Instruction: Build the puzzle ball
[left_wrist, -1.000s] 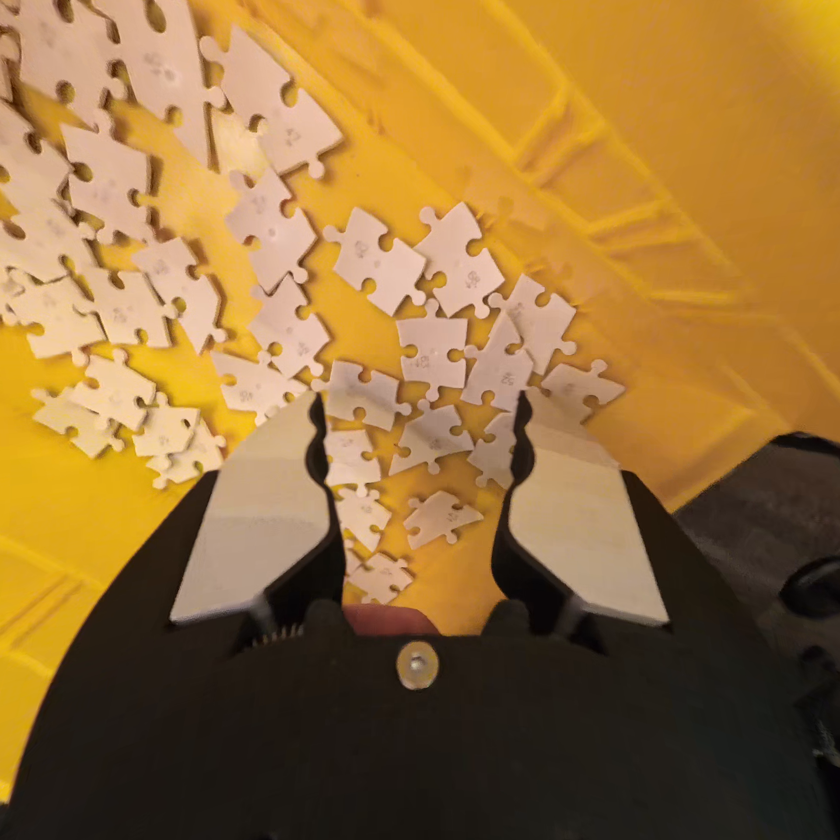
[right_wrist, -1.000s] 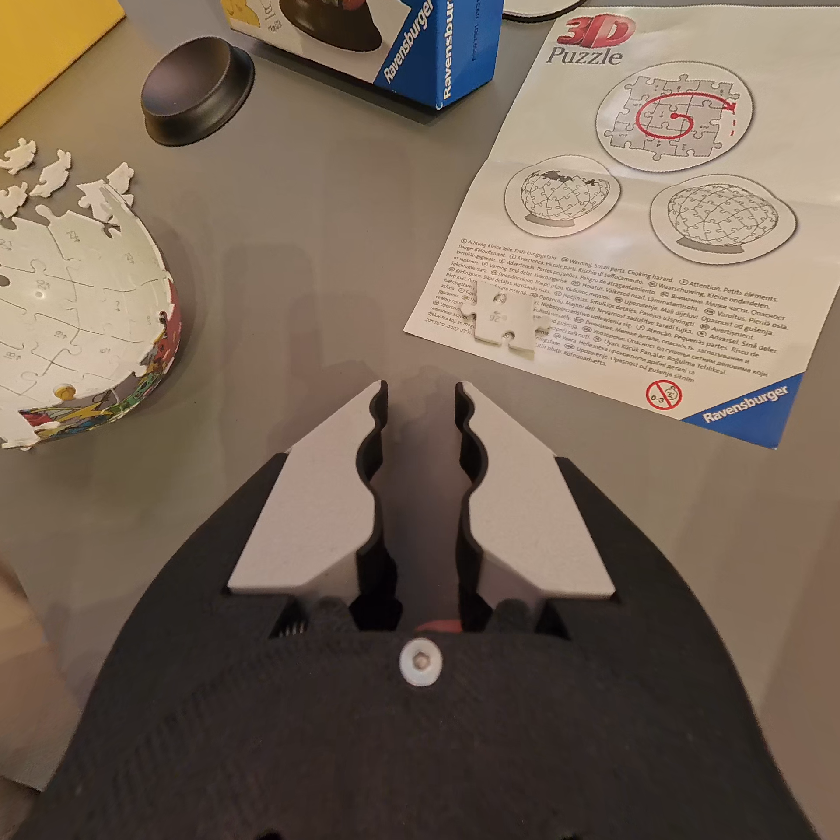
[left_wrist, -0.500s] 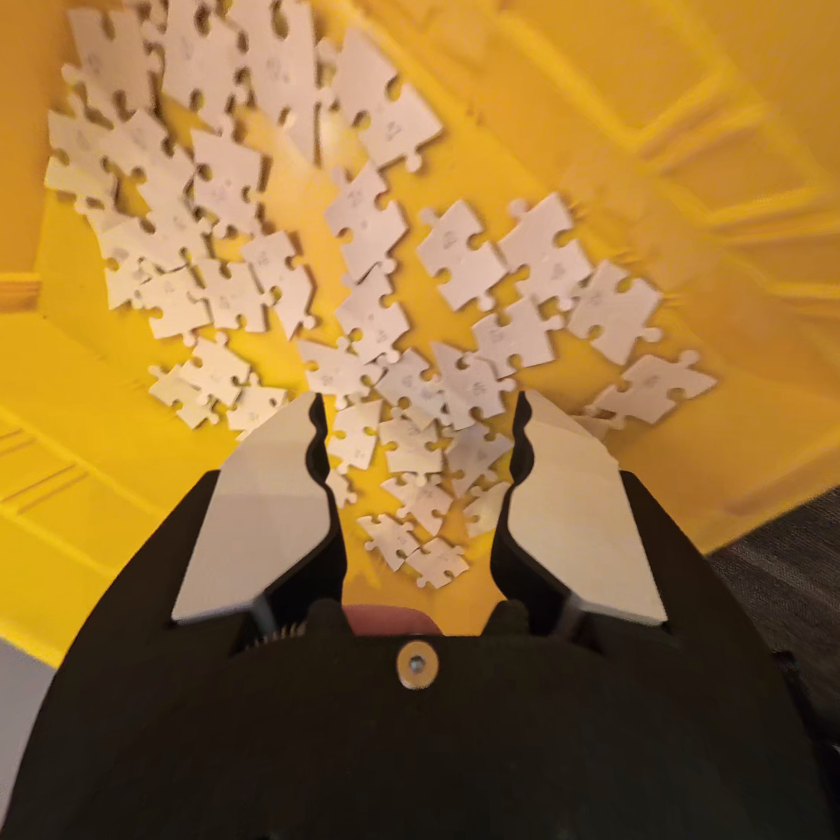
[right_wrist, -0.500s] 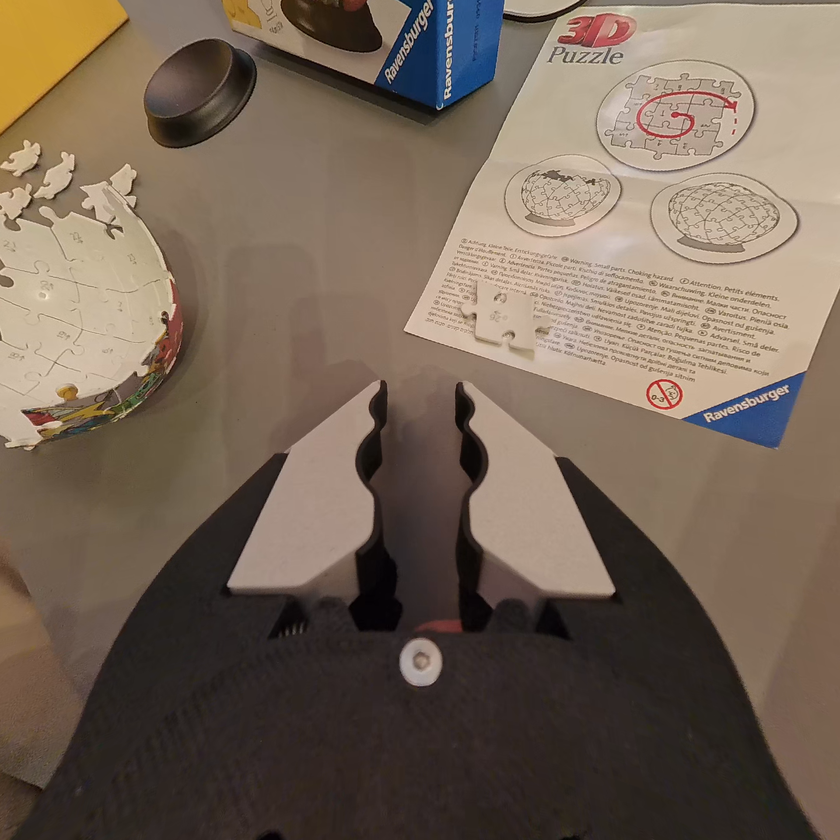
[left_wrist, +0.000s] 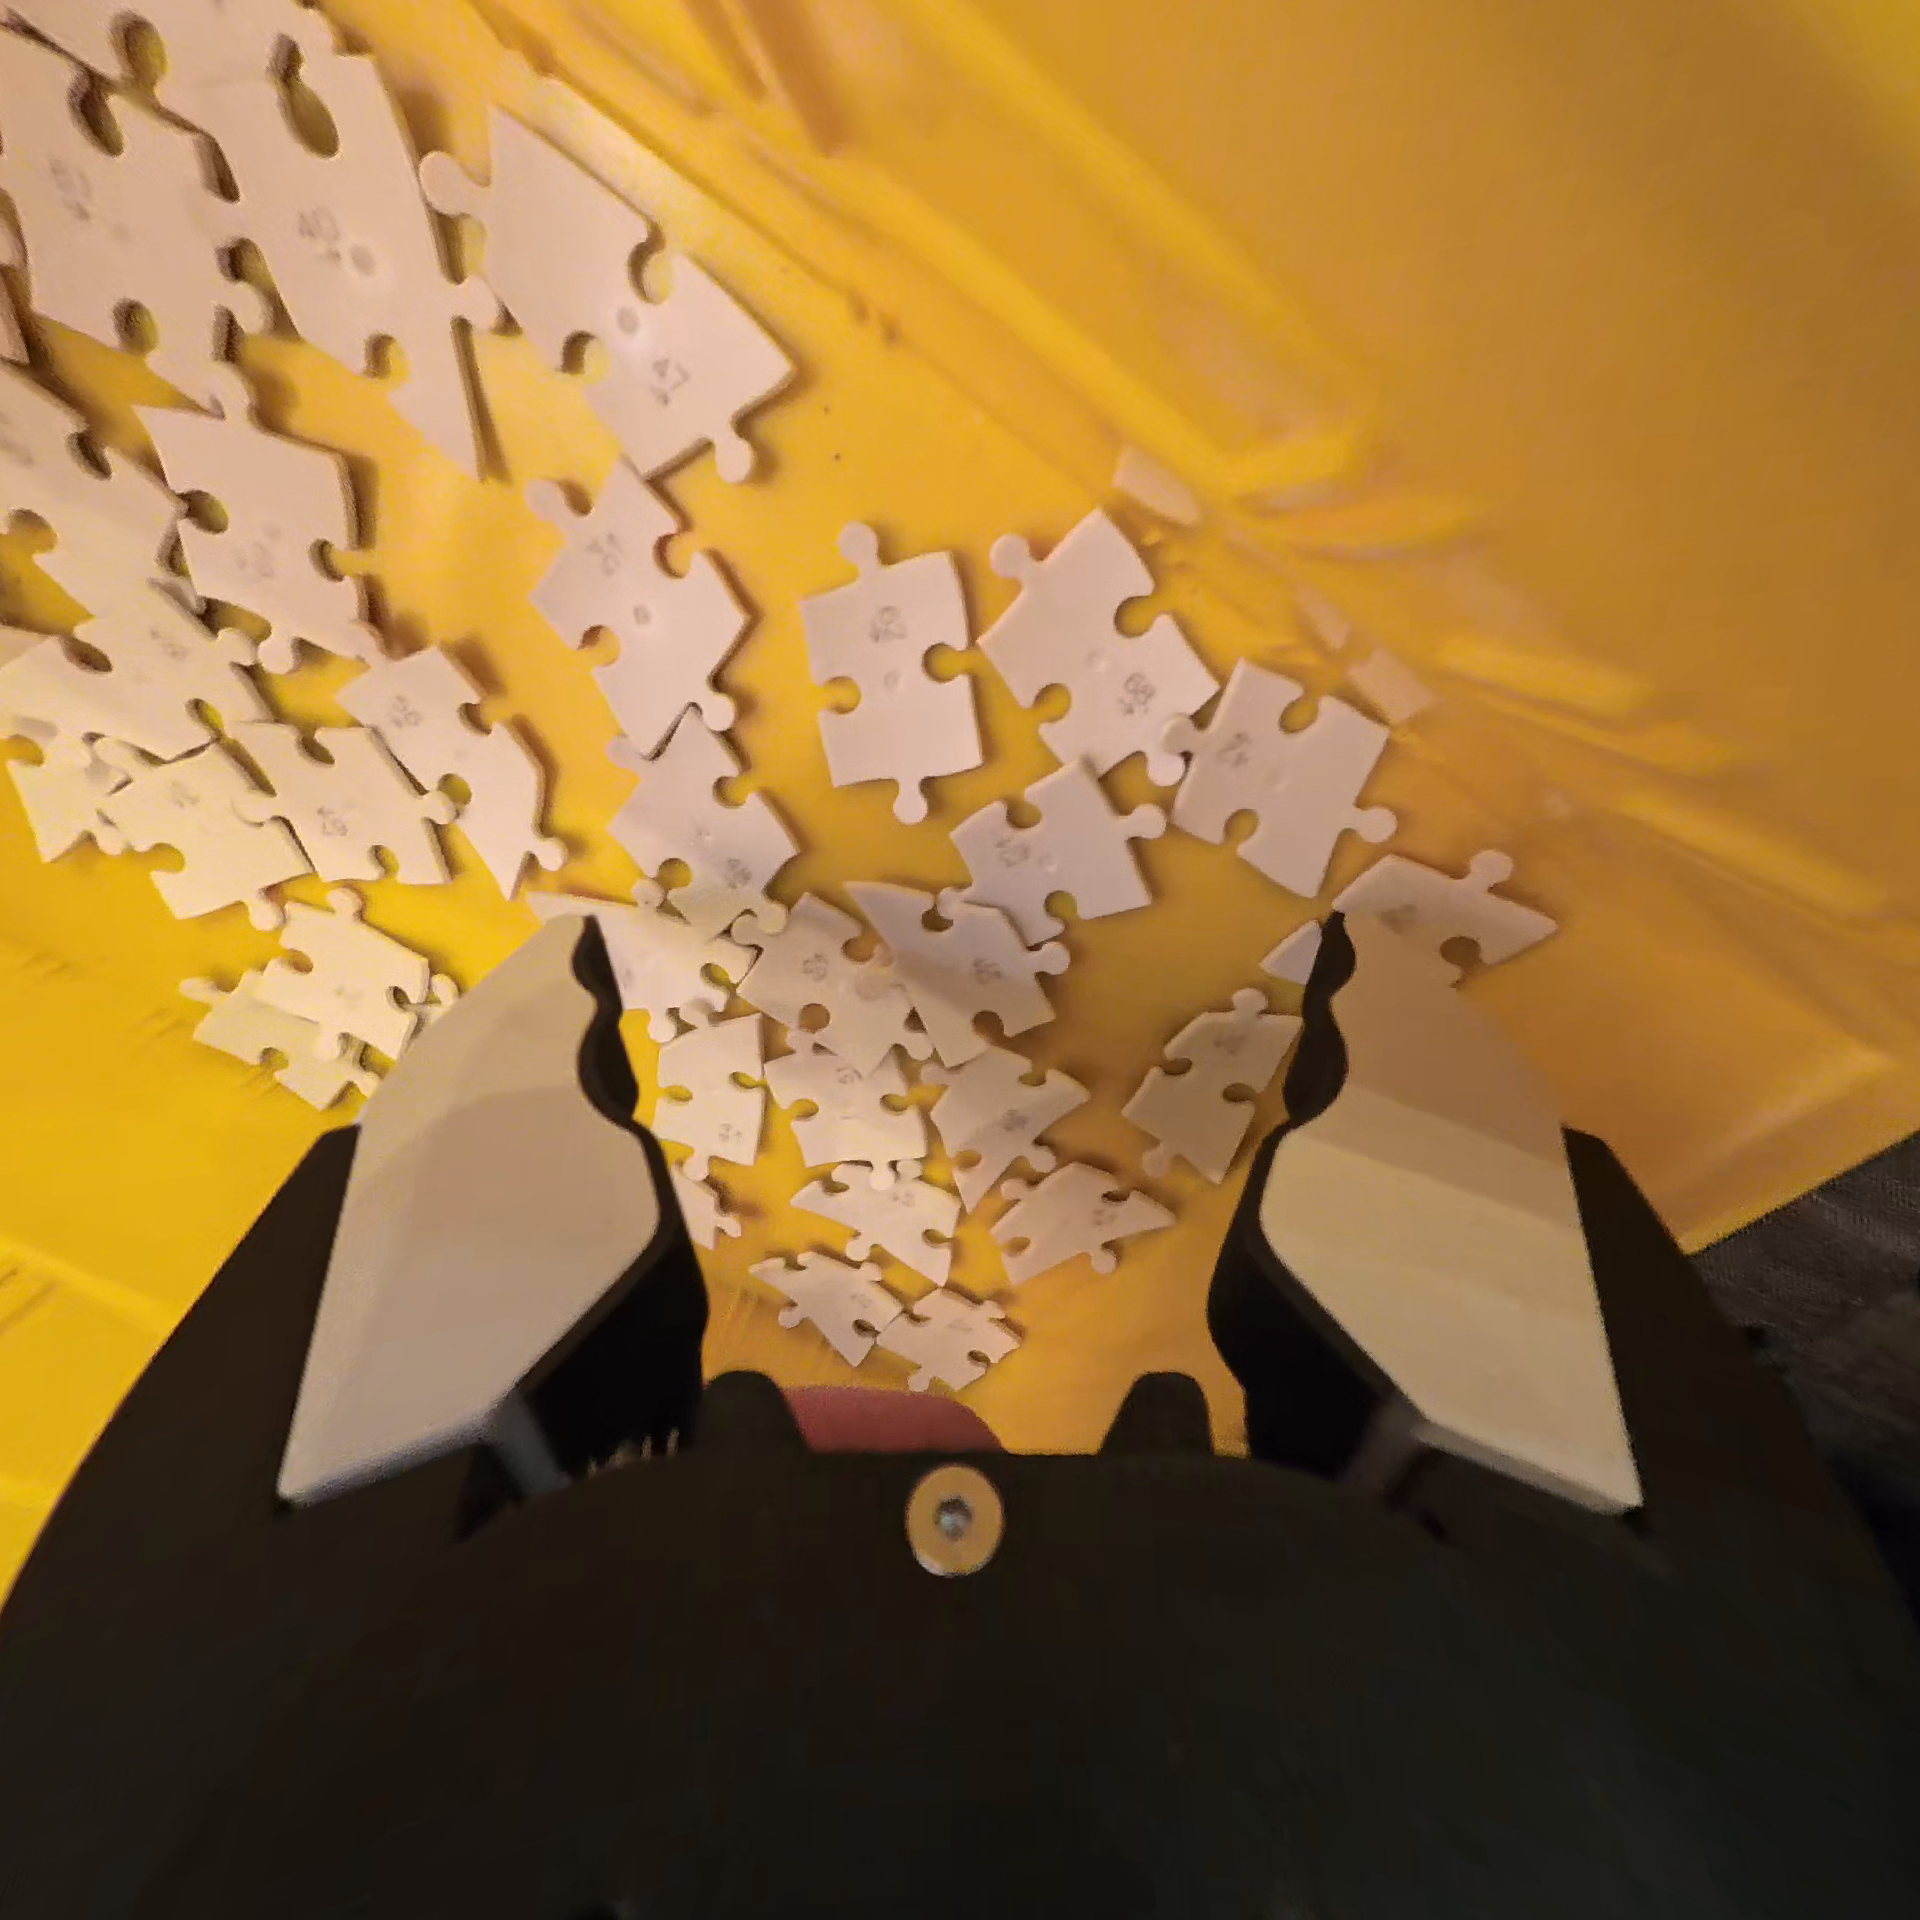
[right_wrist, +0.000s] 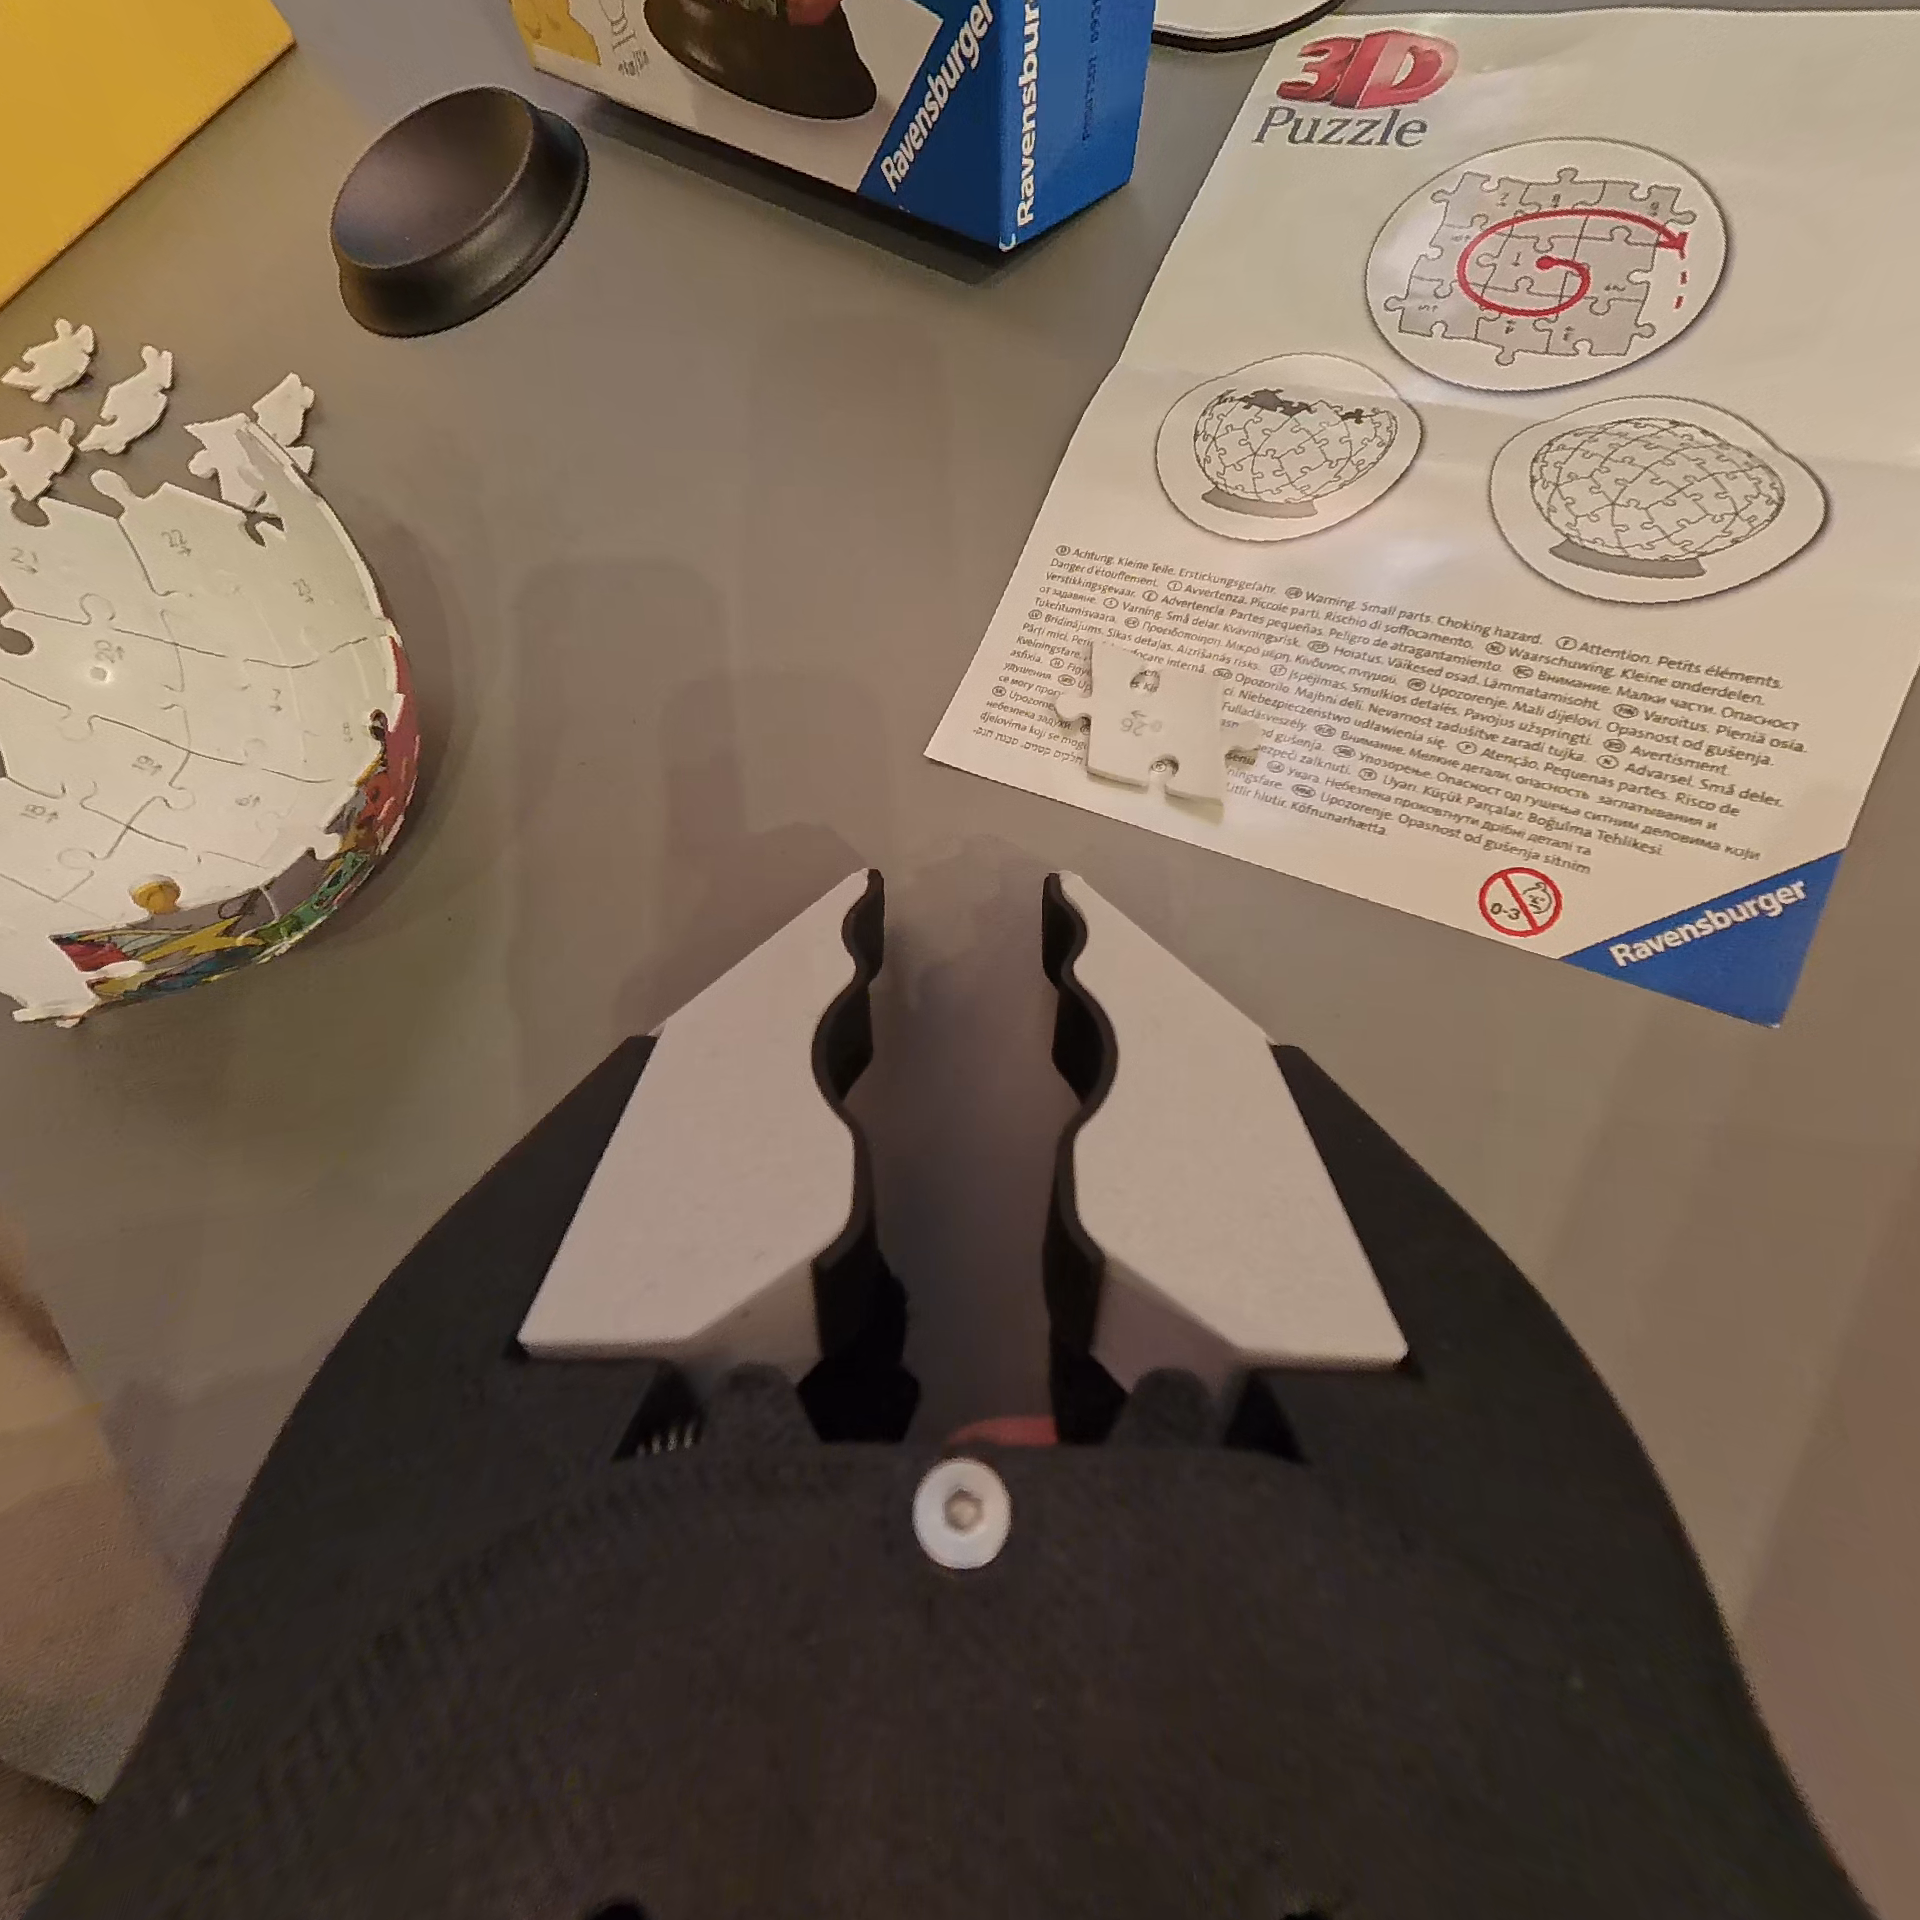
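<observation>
The left gripper (left_wrist: 961, 935), jaws spread wide, hung over loose pieces (left_wrist: 904, 686) in the yellow bin (left_wrist: 1558, 312); isolating one separated piece suited best. The right gripper (right_wrist: 961, 883) was parted, empty.

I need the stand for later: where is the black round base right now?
In the right wrist view, the black round base sits upper left on the grey table, between the yellow bin and blue box.
</observation>
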